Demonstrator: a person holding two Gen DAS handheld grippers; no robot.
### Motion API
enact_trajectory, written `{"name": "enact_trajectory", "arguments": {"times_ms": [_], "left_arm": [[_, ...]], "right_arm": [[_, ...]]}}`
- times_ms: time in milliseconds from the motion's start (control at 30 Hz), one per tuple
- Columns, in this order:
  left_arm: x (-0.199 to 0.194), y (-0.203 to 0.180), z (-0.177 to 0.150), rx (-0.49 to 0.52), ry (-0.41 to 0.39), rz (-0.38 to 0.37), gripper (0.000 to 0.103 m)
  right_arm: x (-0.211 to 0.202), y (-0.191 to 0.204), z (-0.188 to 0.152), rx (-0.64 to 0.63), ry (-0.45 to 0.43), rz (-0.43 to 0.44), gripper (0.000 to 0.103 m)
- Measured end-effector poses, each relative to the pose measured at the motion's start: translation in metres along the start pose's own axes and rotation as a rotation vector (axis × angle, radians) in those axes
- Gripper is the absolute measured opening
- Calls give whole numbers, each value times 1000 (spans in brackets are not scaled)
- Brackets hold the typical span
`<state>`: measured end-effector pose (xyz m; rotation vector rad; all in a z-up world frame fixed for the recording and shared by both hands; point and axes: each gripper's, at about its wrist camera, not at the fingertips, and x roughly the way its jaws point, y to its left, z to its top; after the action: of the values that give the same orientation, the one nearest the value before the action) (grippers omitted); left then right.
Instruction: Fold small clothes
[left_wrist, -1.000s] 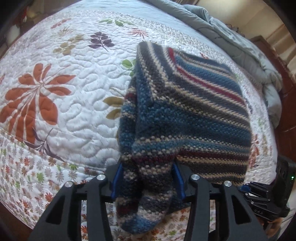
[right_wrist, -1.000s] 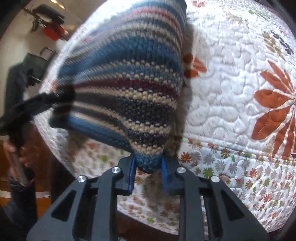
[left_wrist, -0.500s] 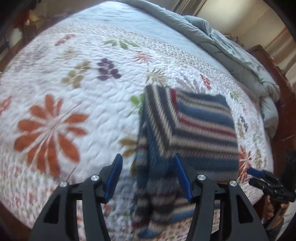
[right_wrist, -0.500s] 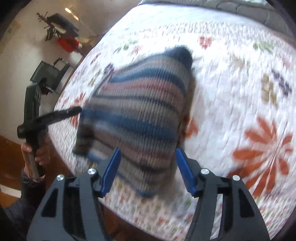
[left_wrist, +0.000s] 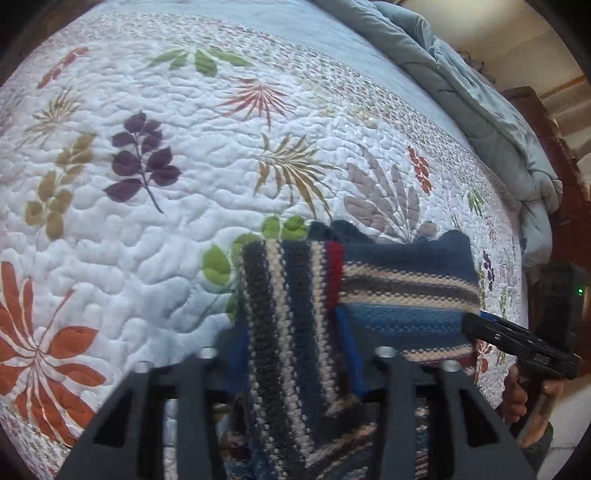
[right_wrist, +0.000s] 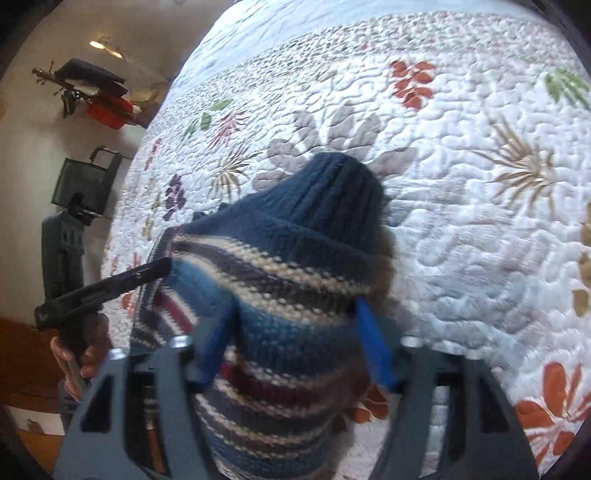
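A small knitted sweater (left_wrist: 406, 288) with blue, cream, grey and red stripes lies folded on the white leaf-print quilt (left_wrist: 147, 258). My left gripper (left_wrist: 291, 343) stands over its folded-in sleeve part; the jaws are closing and the blue pads press the knit from both sides. In the right wrist view the sweater (right_wrist: 295, 258) shows its dark blue ribbed end toward the bed's middle. My right gripper (right_wrist: 295, 332) straddles the near edge, its jaws closing slowly but still wide, pads clear of the knit. Each gripper shows in the other's view: right gripper (left_wrist: 517, 343), left gripper (right_wrist: 103, 291).
A grey-blue duvet (left_wrist: 480, 110) is bunched along the bed's far side by dark wooden furniture (left_wrist: 535, 122). Past the bed edge stand a black bag (right_wrist: 85, 181) and a rack with a red item (right_wrist: 103, 103). A person's hand (right_wrist: 77, 358) grips the left handle.
Both grippers let go of the hanging sweater, which dropped onto the quilt, and moved forward over the bed. The left jaws have since closed in on the knit; the right stay wide.
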<state>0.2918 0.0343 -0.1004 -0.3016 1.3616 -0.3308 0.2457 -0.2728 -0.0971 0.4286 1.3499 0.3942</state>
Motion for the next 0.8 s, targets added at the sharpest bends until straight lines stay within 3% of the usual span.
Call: {"name": "enact_trajectory", "arguments": {"times_ms": [33, 133, 400, 500, 533, 567, 667, 800], "left_arm": [[-2, -1, -1, 7, -13, 28, 25], [-4, 2, -3, 15, -38, 76, 17], [13, 14, -5, -5, -31, 105, 19], [2, 9, -7, 9, -38, 124, 37], [-5, 7, -10, 13, -41, 134, 50], [-11, 7, -14, 17, -43, 135, 54], [-24, 6, -32, 36, -32, 103, 63], [-34, 4, -65, 65, -11, 53, 67]], "right_arm": [[-1, 2, 0, -9, -6, -6, 52], [-4, 9, -2, -56, -29, -27, 46], [8, 8, -3, -49, -39, -64, 47], [1, 13, -6, -67, -43, -78, 55], [-5, 16, -11, -76, -46, -80, 57], [-8, 17, -13, -82, -48, -85, 62], [-21, 24, -30, -105, -49, -106, 66], [-31, 35, -59, -123, -33, -82, 71]]}}
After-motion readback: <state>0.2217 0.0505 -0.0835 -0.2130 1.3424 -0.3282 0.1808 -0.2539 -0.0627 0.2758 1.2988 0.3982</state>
